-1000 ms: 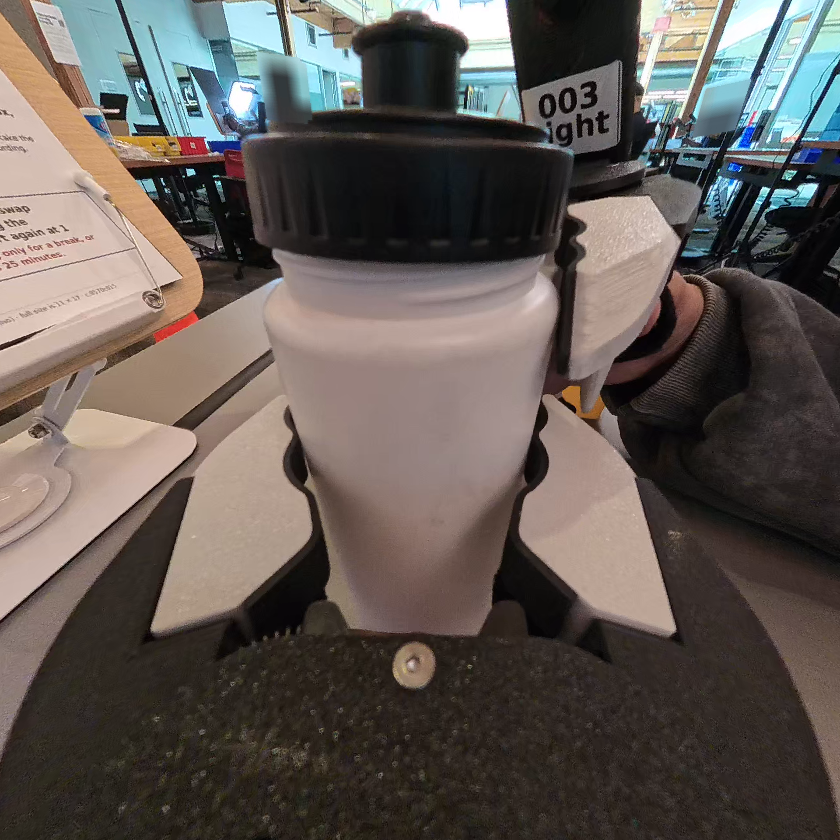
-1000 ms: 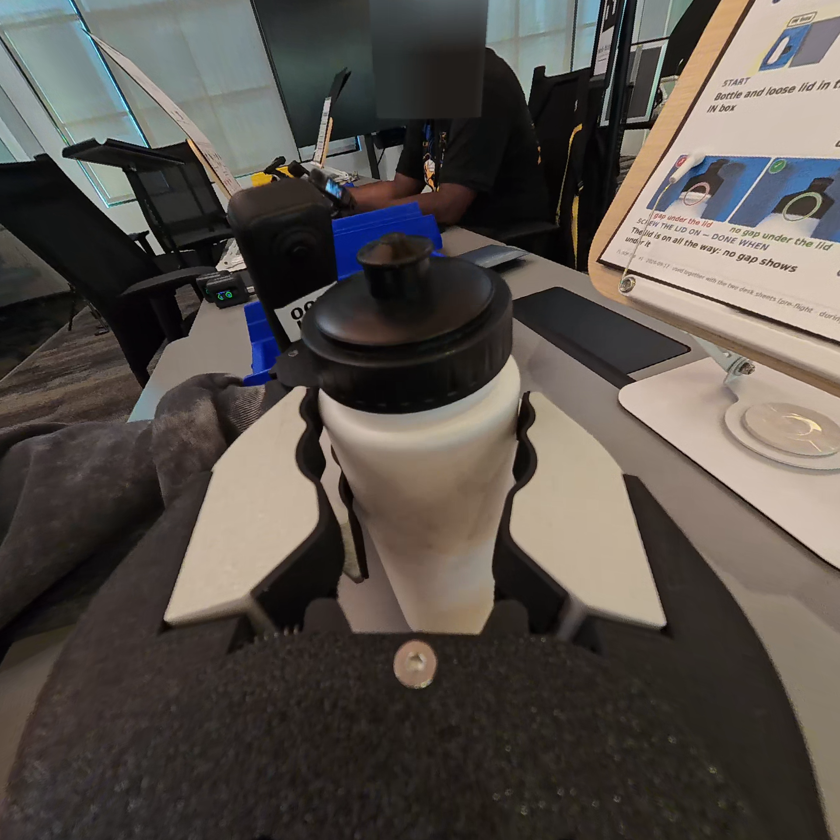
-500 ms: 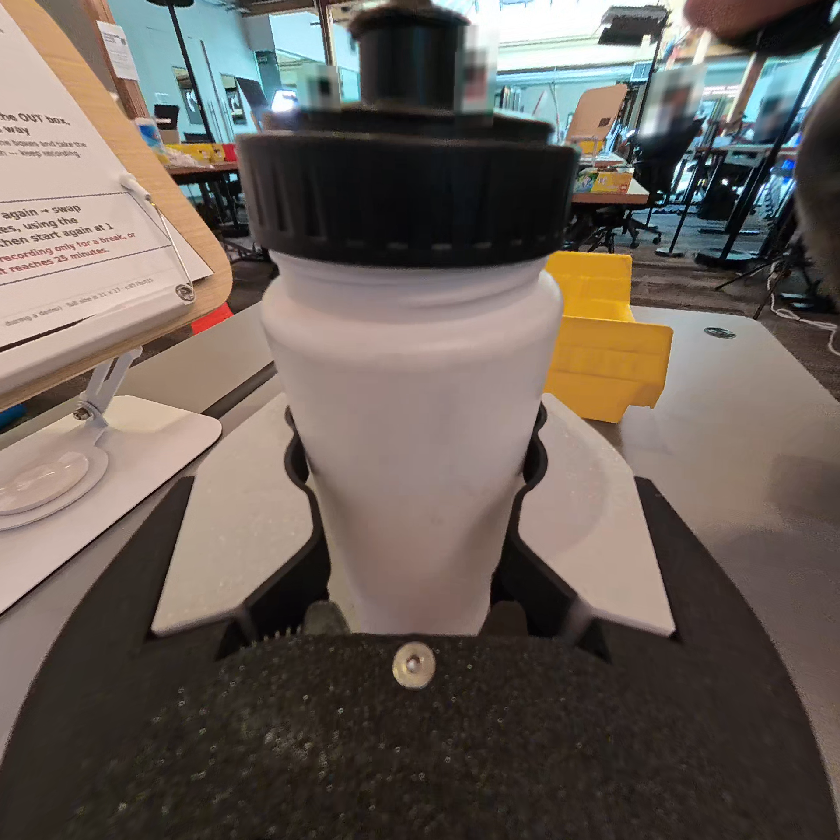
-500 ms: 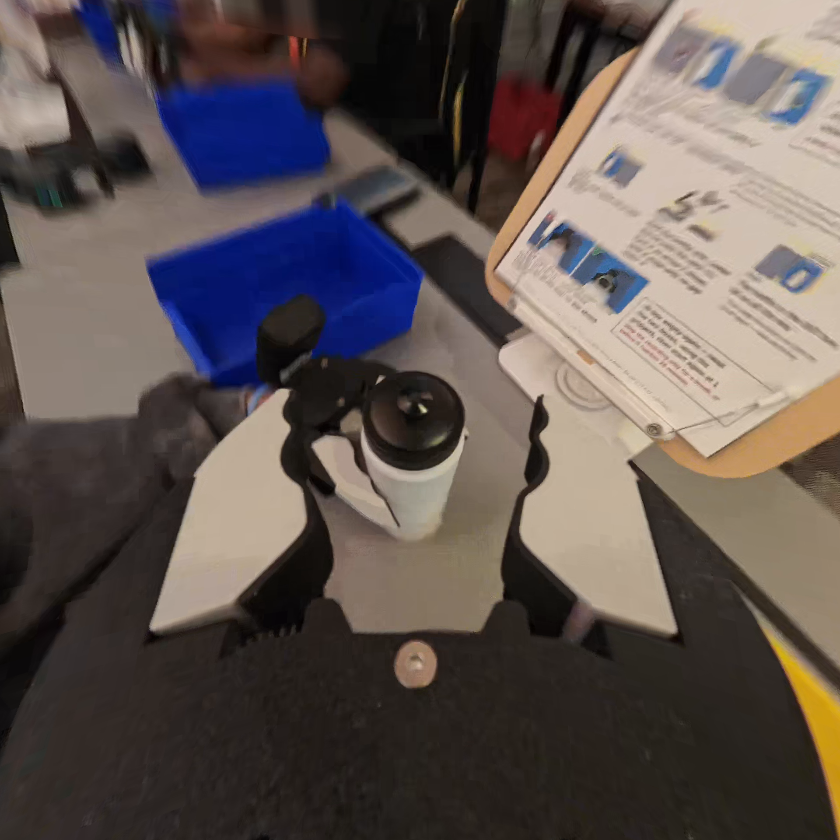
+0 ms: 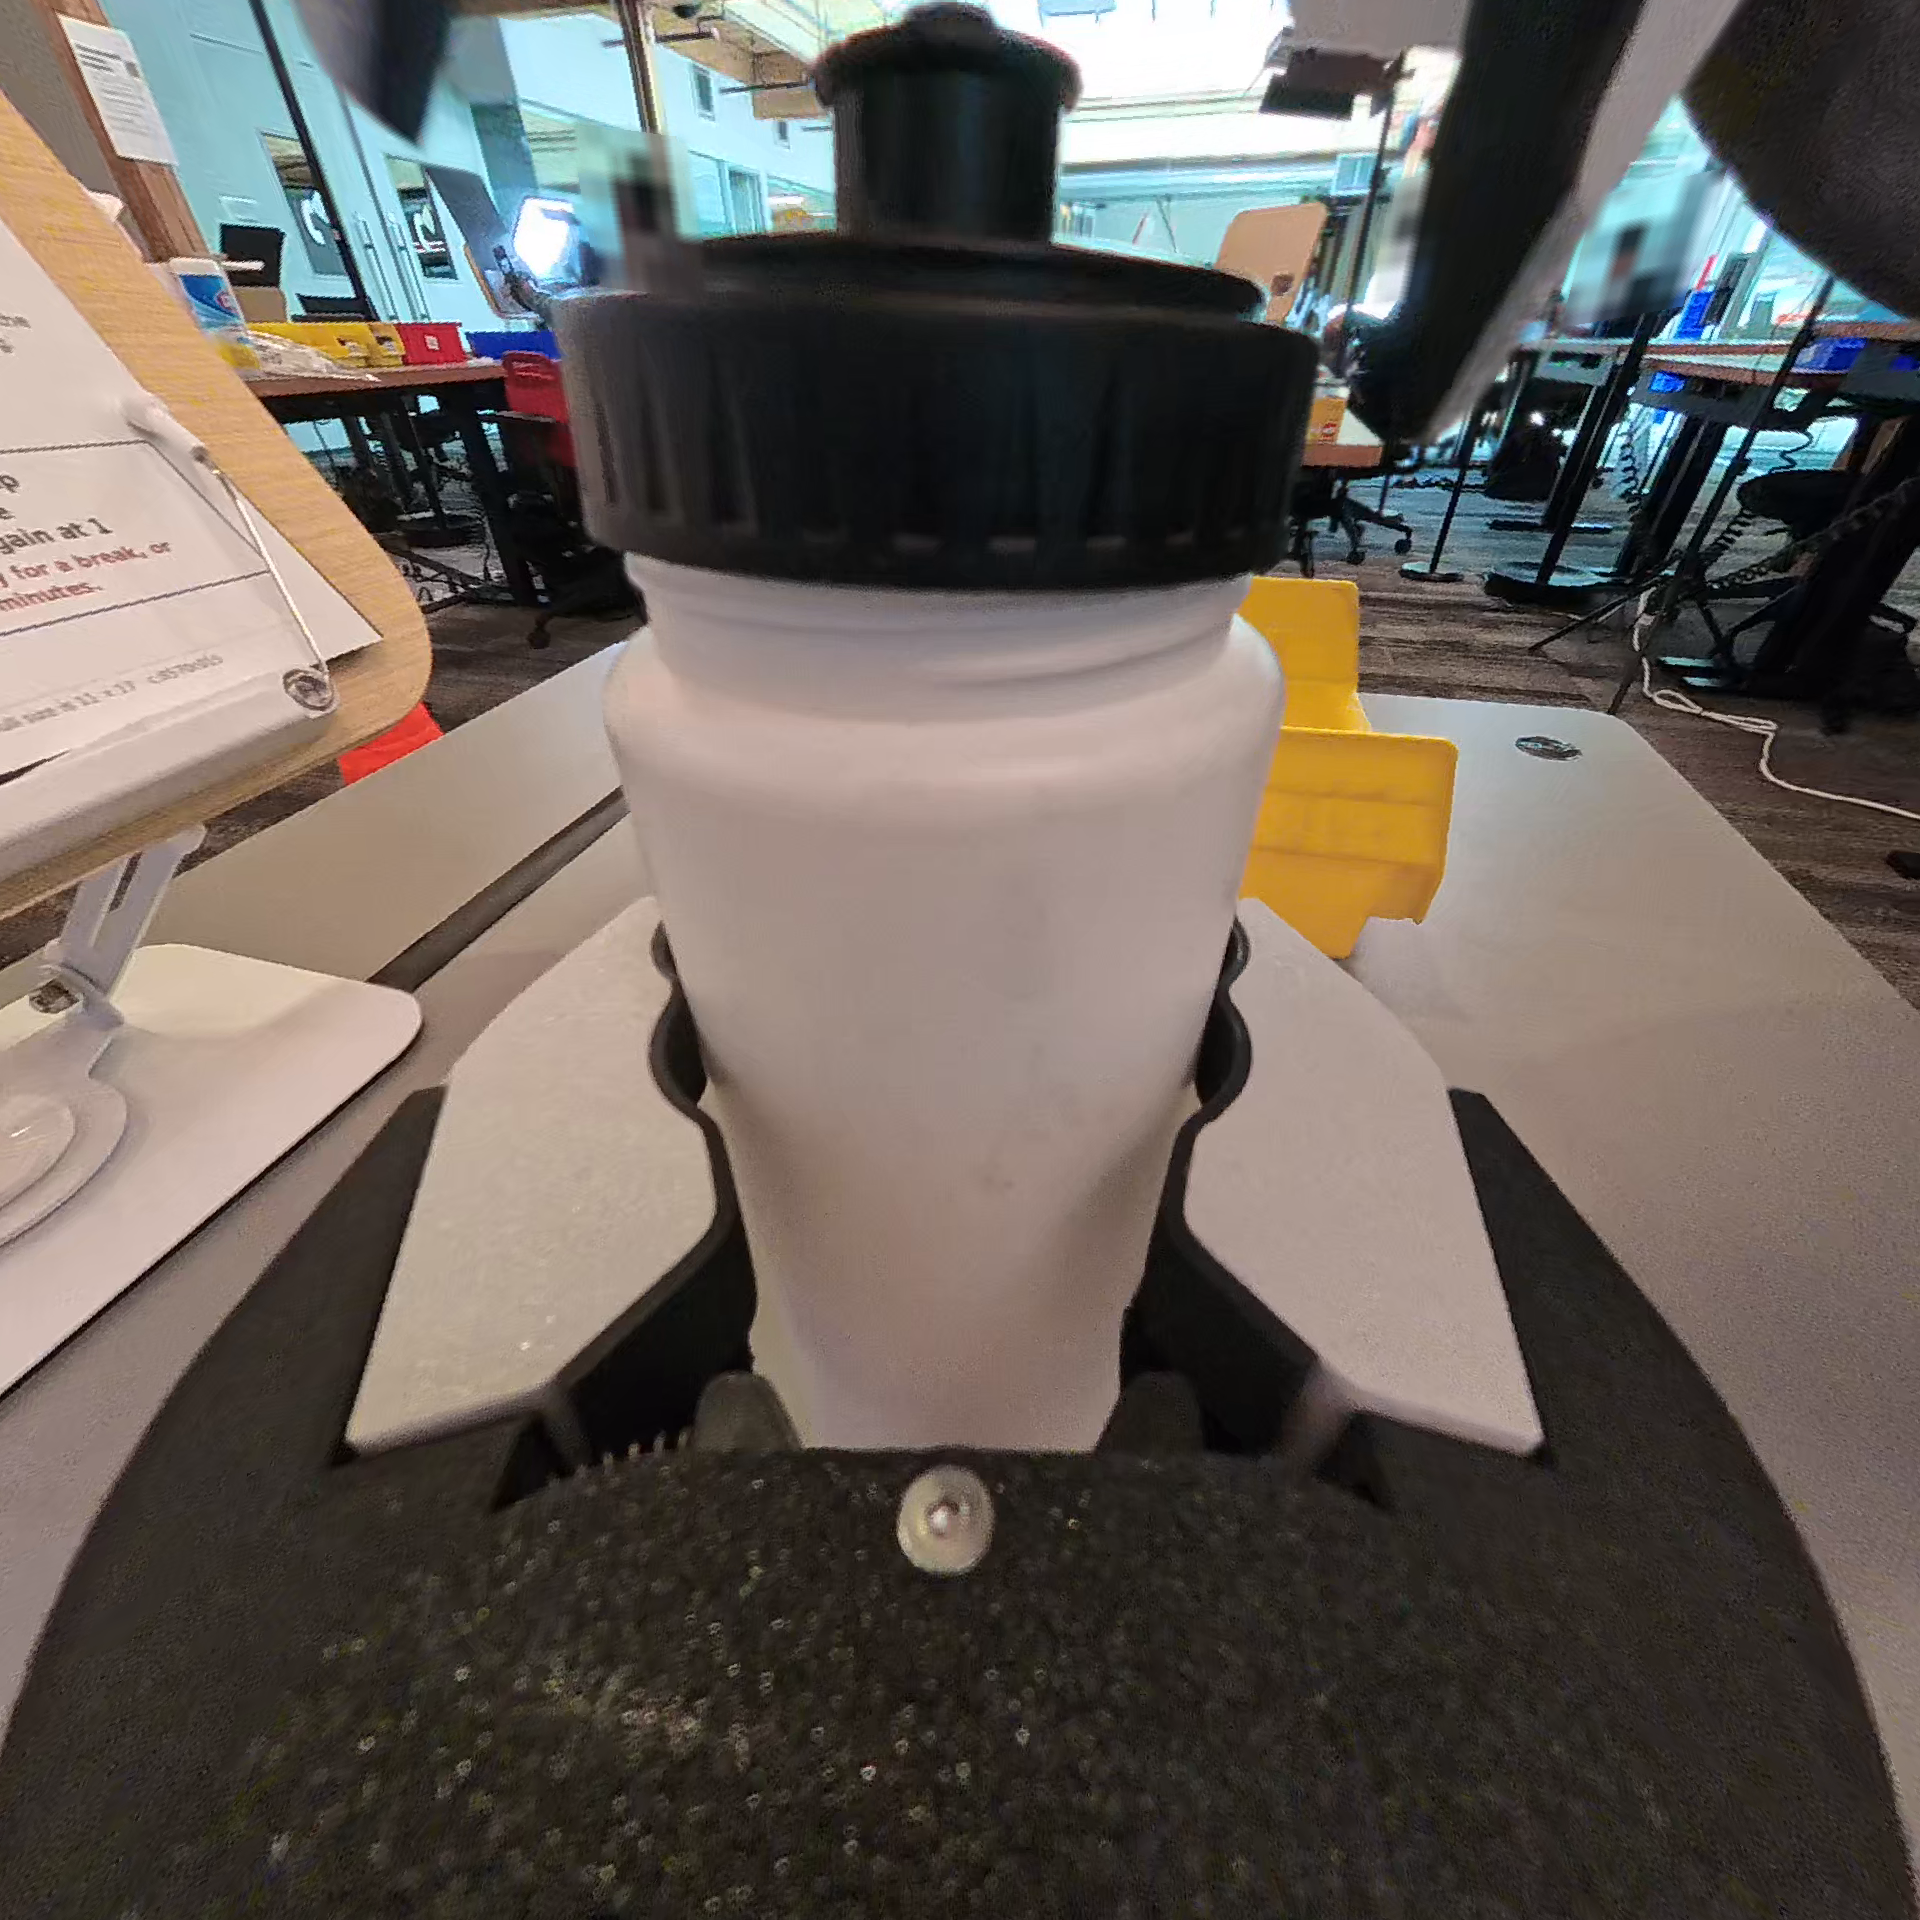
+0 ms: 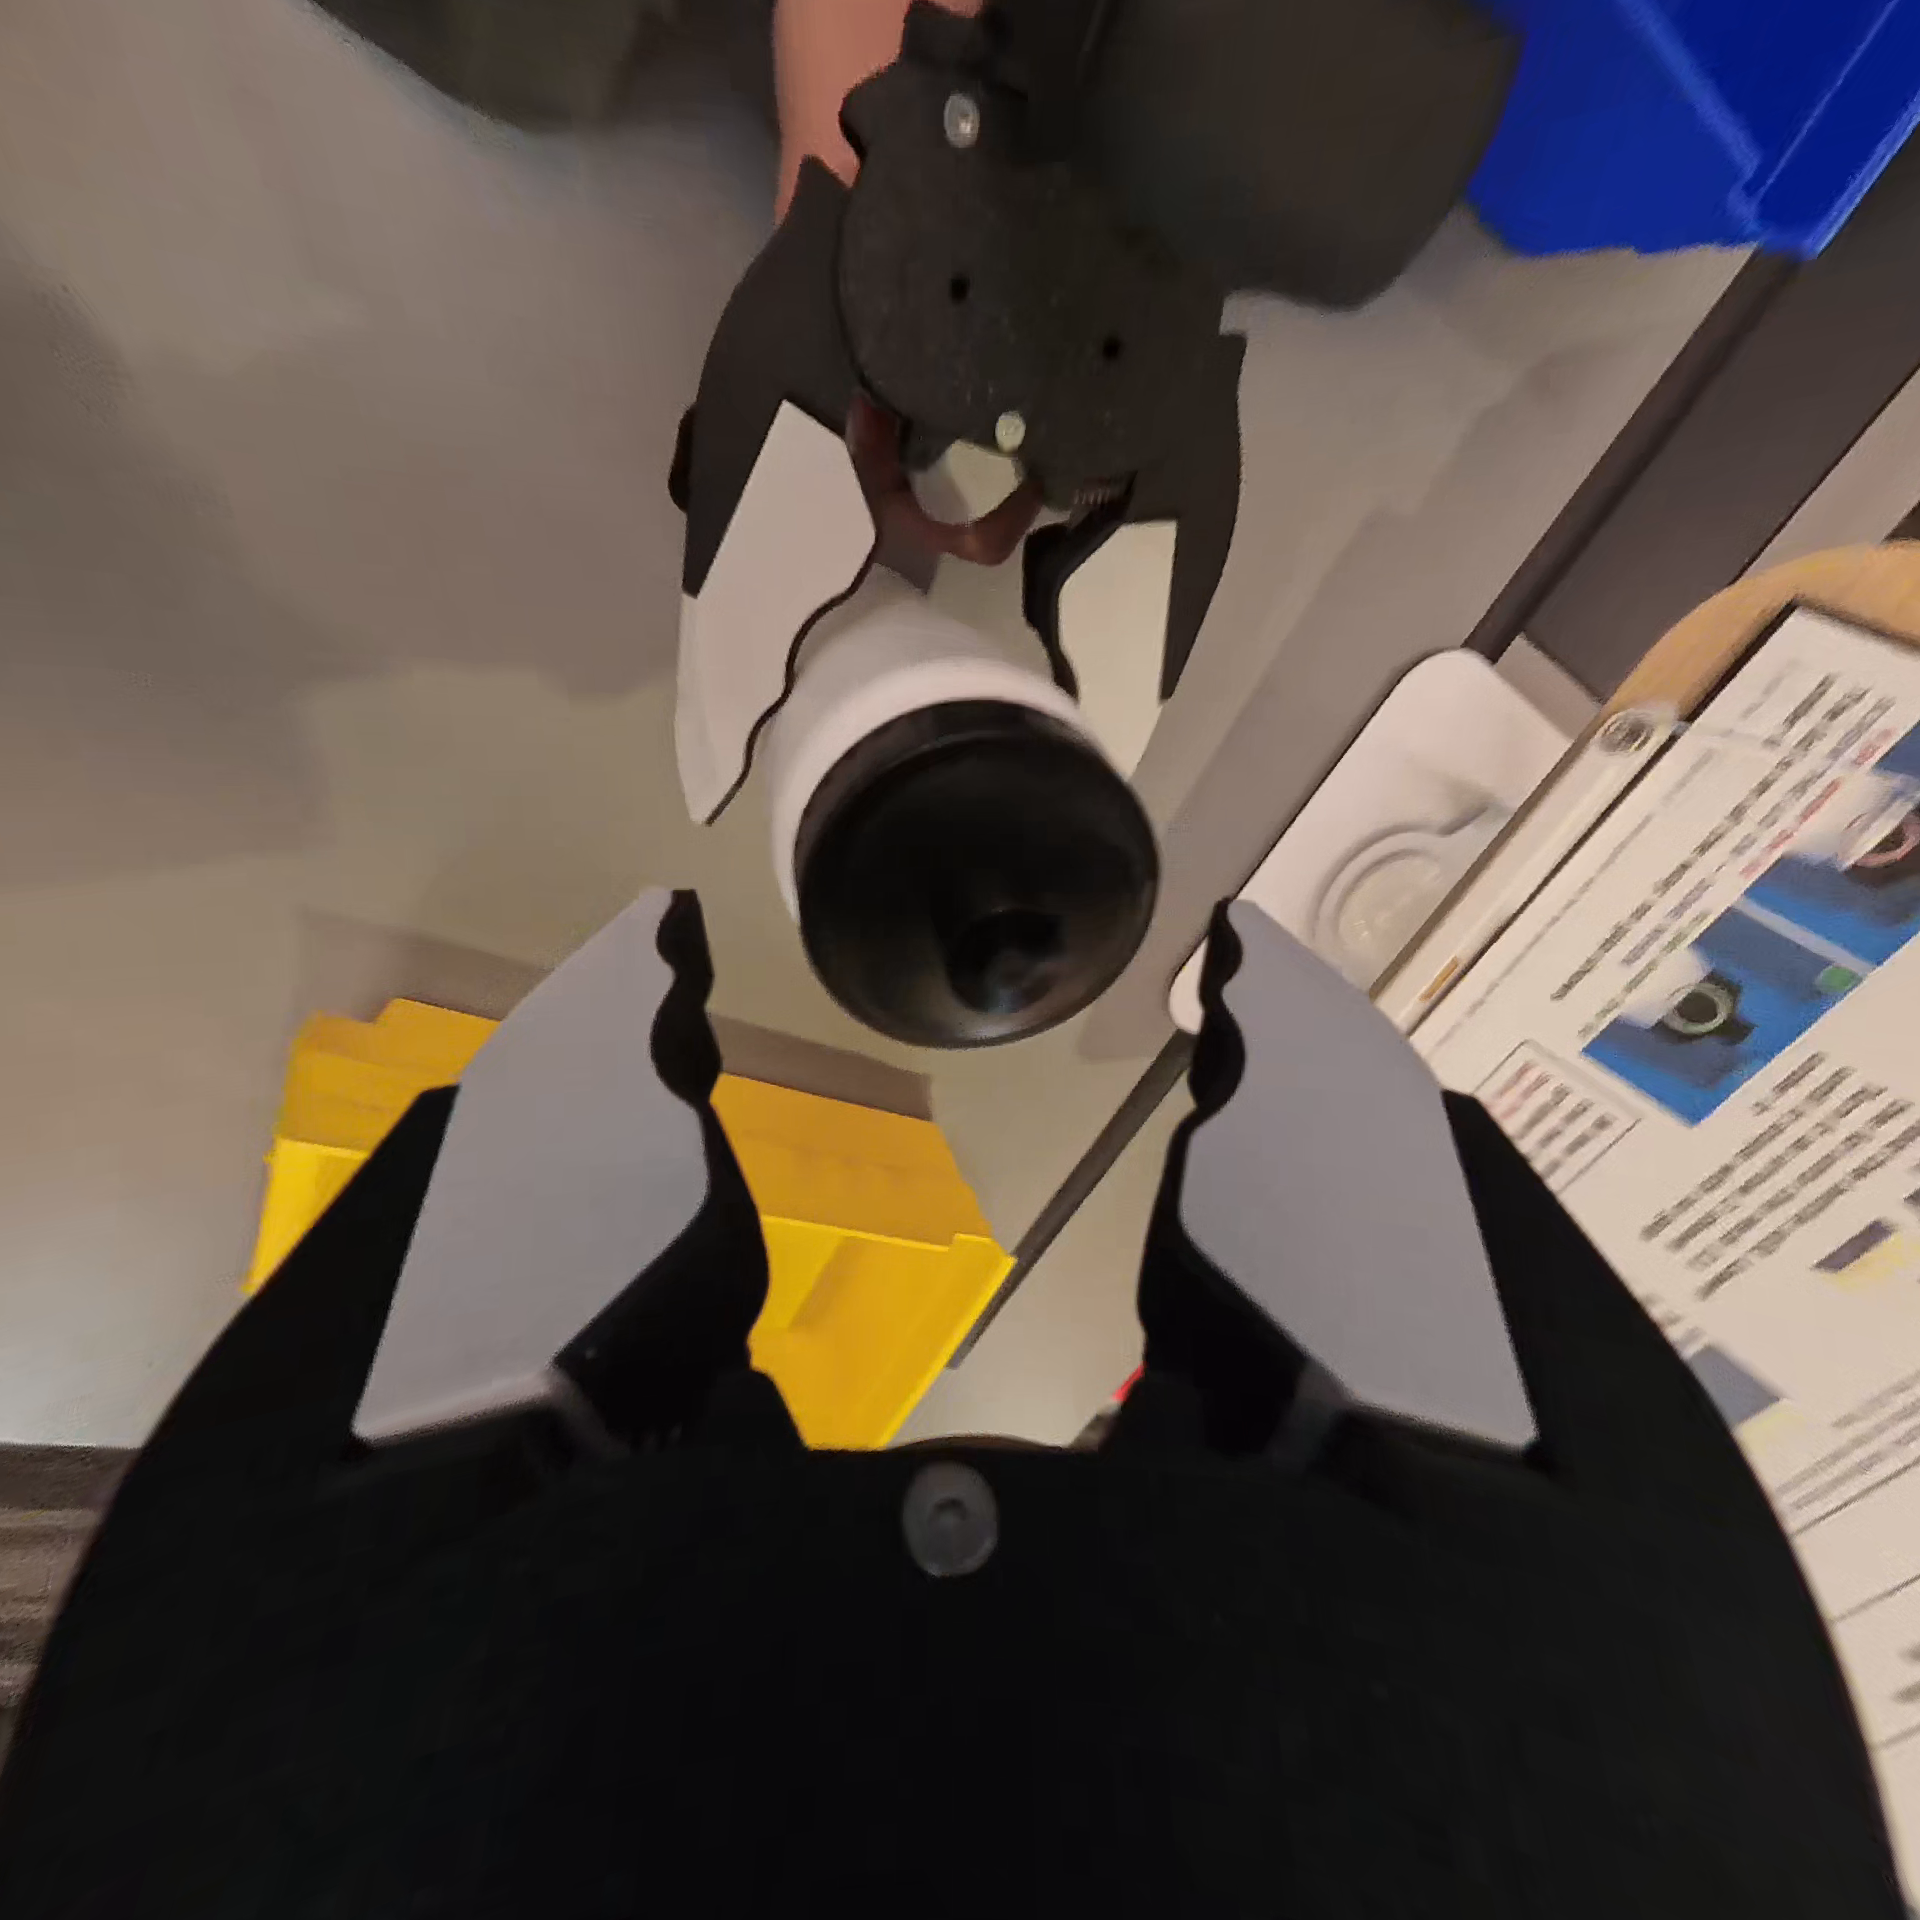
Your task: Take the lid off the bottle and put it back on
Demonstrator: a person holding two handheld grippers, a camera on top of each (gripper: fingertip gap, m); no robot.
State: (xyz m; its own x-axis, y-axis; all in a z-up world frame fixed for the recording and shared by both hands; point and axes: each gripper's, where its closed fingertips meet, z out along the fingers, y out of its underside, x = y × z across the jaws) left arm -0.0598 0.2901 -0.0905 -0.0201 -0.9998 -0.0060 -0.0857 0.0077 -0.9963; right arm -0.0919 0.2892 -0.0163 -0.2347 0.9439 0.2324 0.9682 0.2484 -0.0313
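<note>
In left gripper (image 5: 945, 1049), bottle (image 5: 935, 935) upright, lid (image 5: 935, 416) uppermost

Hidden, cropped and blurred parts

In the left wrist view the bottle (image 5: 940, 935) hid its own base behind the left gripper (image 5: 945, 1039) body, and a dark shape at the upper right was cut off by the frame edge, too blurred to identify. In the right wrist view the instruction sheet (image 6: 1704, 1018) at the right edge was cropped and smeared, and the blue bin (image 6: 1714, 114) ran out of the upper right corner.
</note>
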